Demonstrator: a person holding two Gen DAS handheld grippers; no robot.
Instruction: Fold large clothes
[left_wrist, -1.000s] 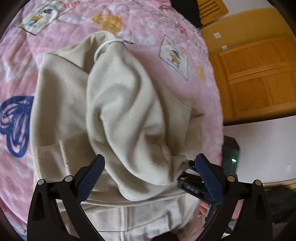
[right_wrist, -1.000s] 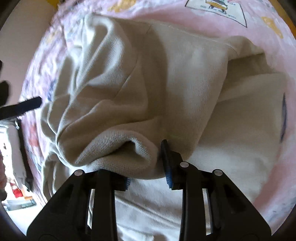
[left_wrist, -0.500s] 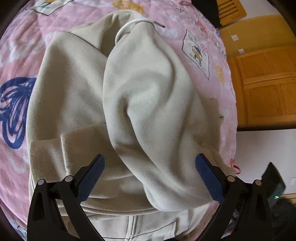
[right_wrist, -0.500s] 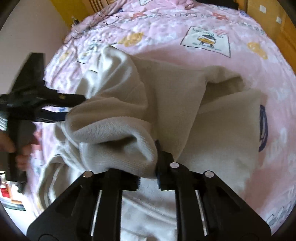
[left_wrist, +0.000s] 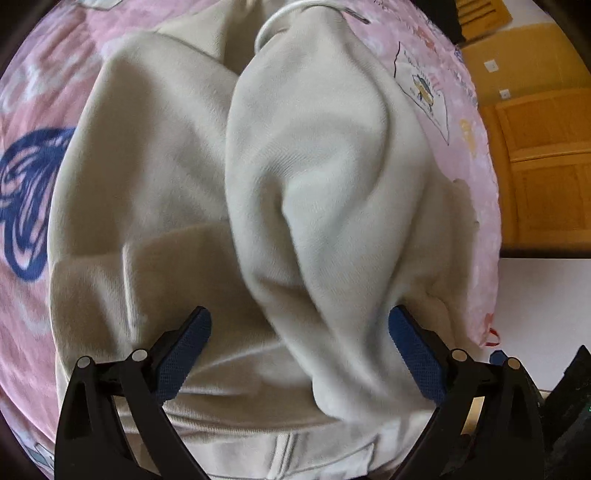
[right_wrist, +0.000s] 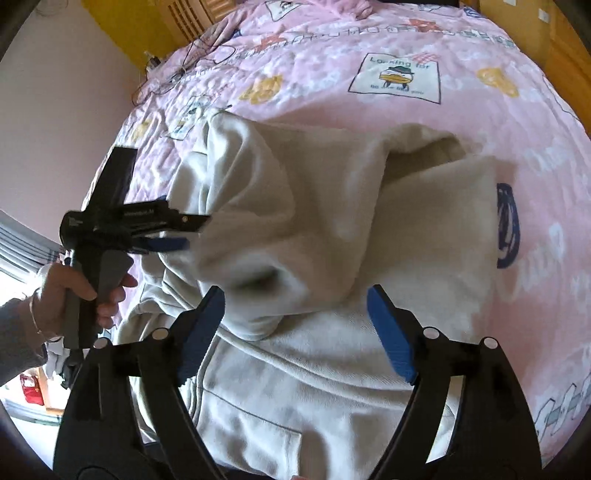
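Right wrist view: the right gripper (right_wrist: 295, 325) is hovering with its blue fingers (right_wrist: 391, 343) spread wide apart, gripping nothing, just above the cream hoodie (right_wrist: 332, 229). A folded sleeve (right_wrist: 280, 229) is lying across the hoodie's body, which is resting on the pink quilted bed (right_wrist: 332, 74). In the left wrist view, the left gripper (left_wrist: 295, 354) is likewise standing with fingers (left_wrist: 184, 354) parted over the hoodie (left_wrist: 184, 166), the sleeve (left_wrist: 314, 184) bulging between them.
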